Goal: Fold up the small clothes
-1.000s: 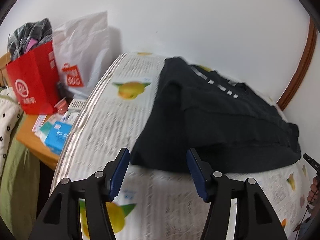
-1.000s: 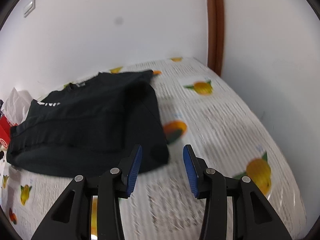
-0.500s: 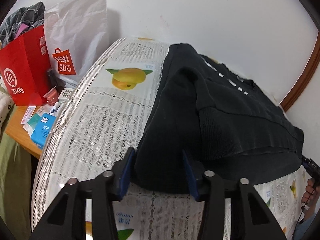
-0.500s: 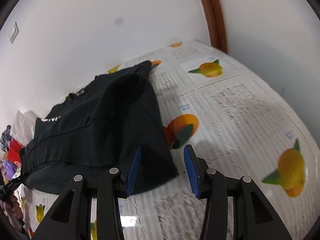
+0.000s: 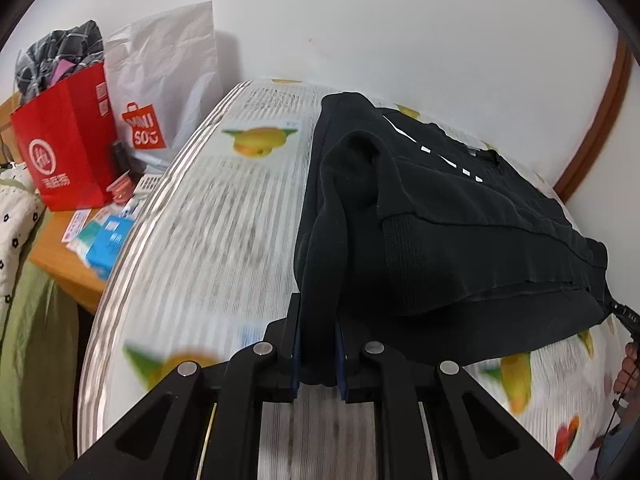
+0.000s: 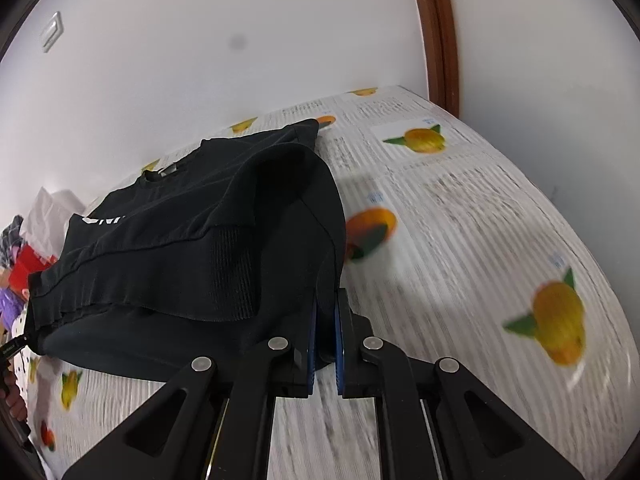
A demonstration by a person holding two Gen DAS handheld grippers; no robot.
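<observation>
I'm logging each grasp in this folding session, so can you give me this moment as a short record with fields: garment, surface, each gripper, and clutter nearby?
garment: black knit sweatshirt with white lettering, partly folded, lying on the bed
surface: white fruit-print bedsheet
left gripper: jaws have just closed, pinching the sweatshirt's near left corner
right gripper: jaws have just closed, pinching the near right corner
fold state: ribbed hem layer lies doubled over the lower layer
clutter: red paper bag and white shopping bag on a wooden side table left of the bed
</observation>
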